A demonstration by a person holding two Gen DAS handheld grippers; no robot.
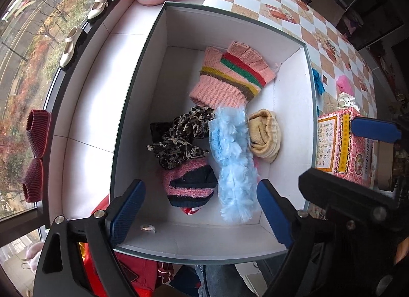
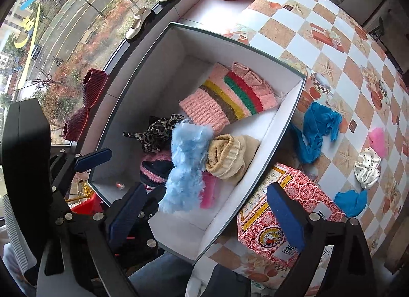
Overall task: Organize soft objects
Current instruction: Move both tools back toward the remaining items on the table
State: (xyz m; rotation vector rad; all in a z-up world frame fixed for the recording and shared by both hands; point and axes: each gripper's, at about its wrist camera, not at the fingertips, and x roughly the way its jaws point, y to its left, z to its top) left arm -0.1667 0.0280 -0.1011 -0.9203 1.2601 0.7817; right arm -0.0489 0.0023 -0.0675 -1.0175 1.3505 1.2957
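While both tongs, left point(image 1: 202, 210) and right point(image 2: 207, 210), are held apart and empty above the box point(image 2: 278, 128), the blue cloth point(image 2: 318, 128) on the bench point(image 2: 332, 41) is judged next to be gripped.

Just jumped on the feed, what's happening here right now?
A person with two handheld claws is sorting soft items into a white box. Already inside are a pink striped knit, a leopard-print scarf, a fluffy light-blue piece, a beige sock roll and a pink-and-navy knit. Both claws, left and right, are open and empty above the box's near end. Blue cloths and a white scrunchie are on the table outside the box.
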